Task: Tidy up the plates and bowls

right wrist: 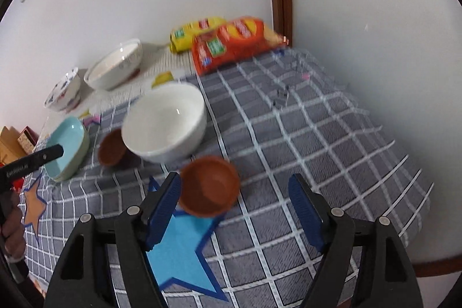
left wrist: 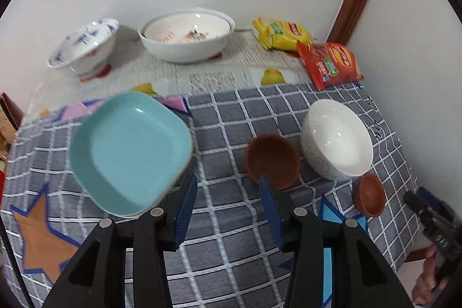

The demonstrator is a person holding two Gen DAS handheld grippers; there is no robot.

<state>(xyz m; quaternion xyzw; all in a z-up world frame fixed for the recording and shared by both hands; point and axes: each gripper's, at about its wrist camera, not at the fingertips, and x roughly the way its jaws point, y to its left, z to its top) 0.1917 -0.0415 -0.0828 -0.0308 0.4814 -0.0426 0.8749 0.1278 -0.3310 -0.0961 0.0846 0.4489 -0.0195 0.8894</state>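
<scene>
A teal square plate [left wrist: 127, 152] rests on a pale green one [right wrist: 72, 160] on the checked cloth, just left of my left gripper [left wrist: 227, 181], which is open with nothing between its fingers. A brown bowl [left wrist: 271, 158] sits behind its right fingertip, beside a white bowl [left wrist: 336, 140]. A smaller brown bowl [right wrist: 209, 186] stands on the cloth between the wide-open jaws of my right gripper [right wrist: 234, 179], close to the left finger [right wrist: 164, 201] and well apart from the right one.
At the back by the wall stand a large white bowl [left wrist: 184, 33] and a tilted blue-patterned bowl [left wrist: 83, 45]. Yellow [left wrist: 280, 33] and red snack packs [left wrist: 329, 62] lie in the far corner. The table edge [right wrist: 418, 259] runs close on the right.
</scene>
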